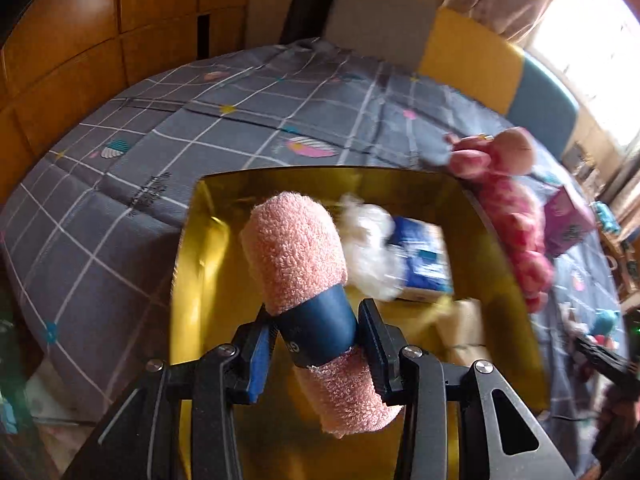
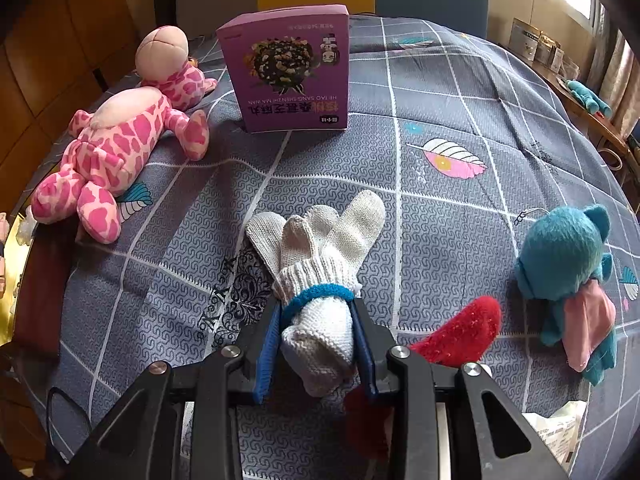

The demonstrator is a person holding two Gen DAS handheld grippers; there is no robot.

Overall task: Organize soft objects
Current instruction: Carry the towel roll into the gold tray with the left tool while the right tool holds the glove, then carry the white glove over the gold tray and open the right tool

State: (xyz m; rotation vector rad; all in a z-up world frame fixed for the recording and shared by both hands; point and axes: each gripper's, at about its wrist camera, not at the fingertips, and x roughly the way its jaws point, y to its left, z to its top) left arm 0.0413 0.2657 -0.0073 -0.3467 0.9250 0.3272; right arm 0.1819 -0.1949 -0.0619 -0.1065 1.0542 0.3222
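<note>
The left tongs pinch a rolled pink towel by its blue band, above the gold box on the bed. The right tongs pinch bundled white gloves just over the bed. The towel sits askew in the grip; released near the box wall, it could catch the rim and roll out. The gloves, held only at the cuff, may slip loose.

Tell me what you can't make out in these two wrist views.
- Left wrist view: blue packet and white fluffy item in the gold box, motion-blurred, unidentifiable.
- Right wrist view: red fuzzy item, partly hidden behind the right gripper.
- Right wrist view: teal thing on the far ledge, too small.
</note>
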